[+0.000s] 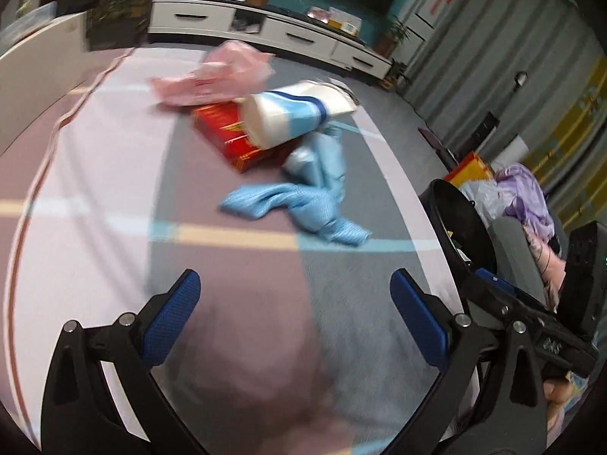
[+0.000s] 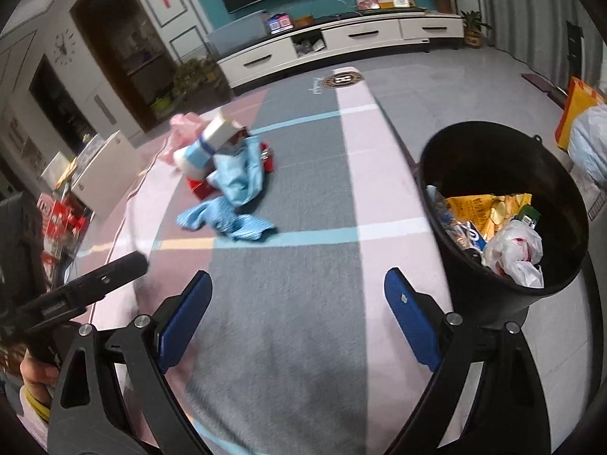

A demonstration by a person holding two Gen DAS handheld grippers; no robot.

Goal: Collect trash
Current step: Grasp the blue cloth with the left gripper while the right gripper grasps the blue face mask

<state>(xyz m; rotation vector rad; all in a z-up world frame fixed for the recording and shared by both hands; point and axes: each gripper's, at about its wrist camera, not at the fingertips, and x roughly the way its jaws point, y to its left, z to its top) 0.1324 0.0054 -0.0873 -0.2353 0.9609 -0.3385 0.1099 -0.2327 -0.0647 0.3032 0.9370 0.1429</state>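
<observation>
Trash lies in a pile on the rug: a blue cloth (image 1: 303, 204) (image 2: 235, 204), a red box (image 1: 235, 136) (image 2: 197, 185), a white and blue paper cup (image 1: 292, 113) (image 2: 205, 151) lying on its side, and a pink plastic bag (image 1: 212, 76) (image 2: 182, 129). A black bin (image 2: 504, 204) (image 1: 463, 220) holds a yellow snack bag (image 2: 485, 208) and a white plastic bag (image 2: 516, 250). My left gripper (image 1: 296, 318) is open and empty, short of the pile. My right gripper (image 2: 299, 318) is open and empty, left of the bin.
A white TV cabinet (image 2: 341, 41) (image 1: 265, 30) runs along the far wall with potted plants (image 2: 197, 76) beside it. A white low cabinet (image 2: 102, 167) stands left of the rug. Bags (image 1: 519, 189) (image 2: 584, 129) lie right of the bin.
</observation>
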